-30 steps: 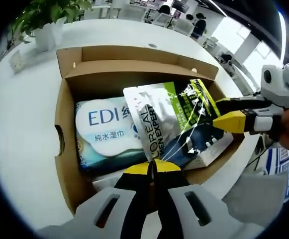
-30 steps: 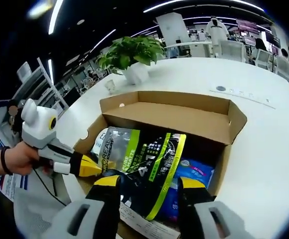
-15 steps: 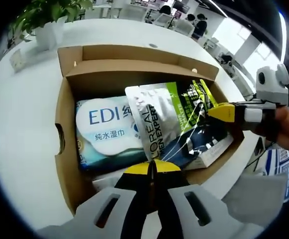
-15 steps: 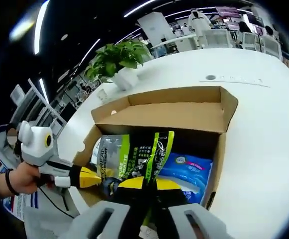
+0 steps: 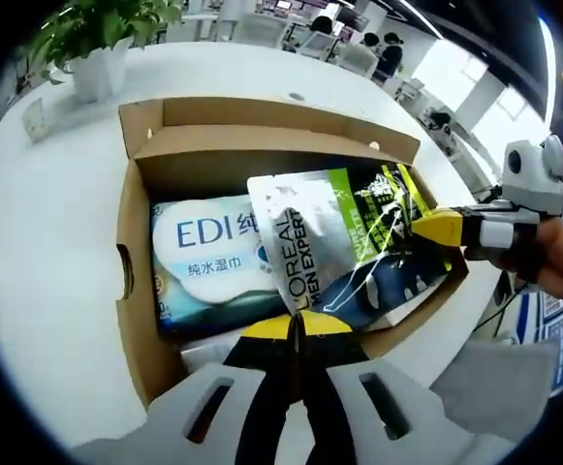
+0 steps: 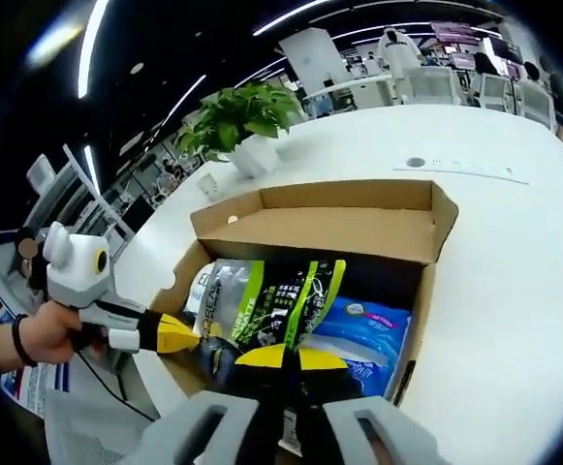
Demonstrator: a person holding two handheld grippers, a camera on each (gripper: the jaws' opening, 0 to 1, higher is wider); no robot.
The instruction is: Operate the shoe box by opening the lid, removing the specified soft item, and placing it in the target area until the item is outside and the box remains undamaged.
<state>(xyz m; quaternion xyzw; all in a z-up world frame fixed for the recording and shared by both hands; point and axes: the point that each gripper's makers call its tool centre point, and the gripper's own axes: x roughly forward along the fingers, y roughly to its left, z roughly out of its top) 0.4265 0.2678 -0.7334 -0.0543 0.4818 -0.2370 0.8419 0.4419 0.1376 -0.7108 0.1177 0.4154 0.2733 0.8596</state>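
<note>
An open cardboard shoe box (image 5: pixel 131 291) (image 6: pixel 320 228) stands on a white table. Inside, a silver, green and black L'Oreal pouch (image 5: pixel 325 242) (image 6: pixel 276 295) lies tilted over a blue-and-white EDI wet-wipes pack (image 5: pixel 208 252) (image 6: pixel 368 329). My left gripper (image 5: pixel 296 325) is shut on the pouch's near edge, and in the right gripper view the left gripper (image 6: pixel 174 335) comes in from the left, held by a hand. My right gripper (image 6: pixel 286 356) is shut on the pouch's opposite edge, and in the left gripper view the right gripper (image 5: pixel 441 227) reaches in from the right.
The box's lid flap (image 5: pixel 262 121) stands up along the far side. A potted plant (image 5: pixel 92 39) (image 6: pixel 247 116) sits on the white table (image 5: pixel 39 223) beyond the box. Desks and people fill the office background. Papers (image 5: pixel 514 387) lie past the table edge.
My right gripper, open around the pouch a second ago, has shut on its edge. The pouch has risen slightly. The left gripper has stayed shut.
</note>
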